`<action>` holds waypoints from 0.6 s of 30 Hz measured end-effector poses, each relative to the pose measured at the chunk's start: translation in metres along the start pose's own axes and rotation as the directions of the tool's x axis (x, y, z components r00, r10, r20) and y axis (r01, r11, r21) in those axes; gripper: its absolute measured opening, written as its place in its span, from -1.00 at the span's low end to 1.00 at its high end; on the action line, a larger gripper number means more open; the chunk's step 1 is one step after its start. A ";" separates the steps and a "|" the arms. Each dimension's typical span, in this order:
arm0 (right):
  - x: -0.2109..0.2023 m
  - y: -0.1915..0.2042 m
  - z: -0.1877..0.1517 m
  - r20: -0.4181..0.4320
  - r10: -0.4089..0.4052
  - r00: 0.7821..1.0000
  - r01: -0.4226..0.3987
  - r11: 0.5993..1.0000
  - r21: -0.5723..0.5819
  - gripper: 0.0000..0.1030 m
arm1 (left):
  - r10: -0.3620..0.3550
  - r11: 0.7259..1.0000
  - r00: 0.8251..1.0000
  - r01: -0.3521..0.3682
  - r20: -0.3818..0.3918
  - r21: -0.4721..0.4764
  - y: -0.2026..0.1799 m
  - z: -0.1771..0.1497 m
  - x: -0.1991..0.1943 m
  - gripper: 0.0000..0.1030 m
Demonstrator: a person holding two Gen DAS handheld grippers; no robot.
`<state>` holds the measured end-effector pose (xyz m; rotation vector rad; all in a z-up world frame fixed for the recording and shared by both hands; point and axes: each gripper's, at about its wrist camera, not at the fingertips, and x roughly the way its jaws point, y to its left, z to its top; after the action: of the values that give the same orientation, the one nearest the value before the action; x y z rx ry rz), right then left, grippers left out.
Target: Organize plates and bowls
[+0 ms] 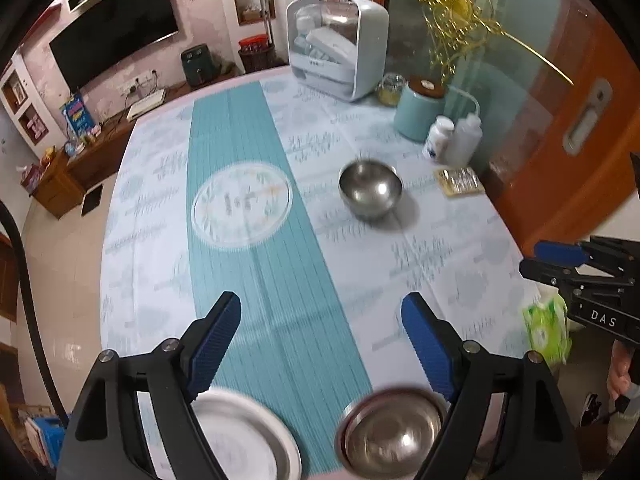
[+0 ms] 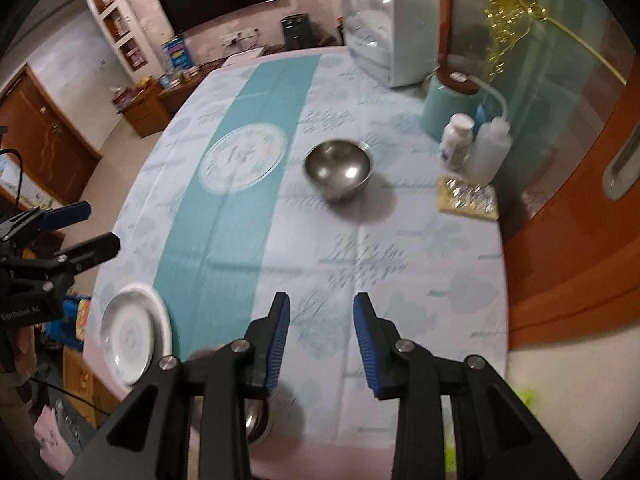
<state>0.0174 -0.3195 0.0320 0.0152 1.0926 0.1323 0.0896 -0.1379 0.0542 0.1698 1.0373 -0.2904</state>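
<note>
The left gripper (image 1: 320,312) hangs above the desk (image 1: 440,248) with its fingers (image 1: 218,340) spread wide, holding nothing; a white plate (image 1: 248,440) lies beneath its left finger and a steel bowl (image 1: 390,432) beneath its right. The right gripper (image 2: 322,312) is also parted and empty. Well ahead of both stands a second steel bowl (image 2: 338,168), and left of it a patterned plate (image 2: 244,158).

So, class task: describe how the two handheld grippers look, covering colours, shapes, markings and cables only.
Both are matte black, with angular arms that have triangular cut-outs and silver pivot bolts. Each finger carries a ribbed blue pad. The left gripper has "GeoRobot.AI" in white on its body, seen from the right wrist; the right gripper shows white "DAS" letters, seen from the left wrist. A black cable arcs along the left view's edge.
</note>
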 end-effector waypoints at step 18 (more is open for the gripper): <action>0.093 -0.065 0.108 -0.024 0.023 0.999 -0.018 0.983 0.182 -0.35 | -0.065 0.997 0.996 0.066 -0.054 0.024 0.002 0.117 0.164 0.63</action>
<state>0.1615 -0.3674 -0.0057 0.1892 1.1280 0.0507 0.2641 -0.1942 -0.0293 0.1679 1.0935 -0.3608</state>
